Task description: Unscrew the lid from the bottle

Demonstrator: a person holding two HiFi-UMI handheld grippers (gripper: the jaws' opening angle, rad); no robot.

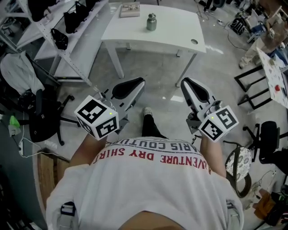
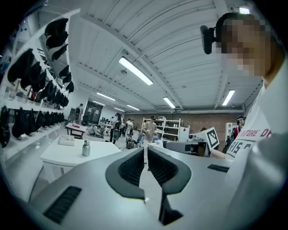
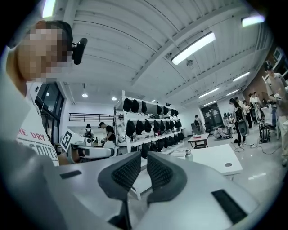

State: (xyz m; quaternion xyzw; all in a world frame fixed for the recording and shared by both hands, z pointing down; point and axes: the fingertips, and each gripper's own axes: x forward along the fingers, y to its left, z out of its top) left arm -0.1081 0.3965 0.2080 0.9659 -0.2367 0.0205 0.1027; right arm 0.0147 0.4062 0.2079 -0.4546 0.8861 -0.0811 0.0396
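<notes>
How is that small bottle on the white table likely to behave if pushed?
The bottle looks metallic, so it is probably rigid and somewhat slippery. Standing upright and fairly squat on the table, it would likely slide before tipping.

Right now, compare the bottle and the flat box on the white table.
The bottle stands upright and tall; the flat box lies low. The bottle is round and metallic grey; the flat box is rectangular and pale. Both rest on the white table, apart from each other.
</notes>
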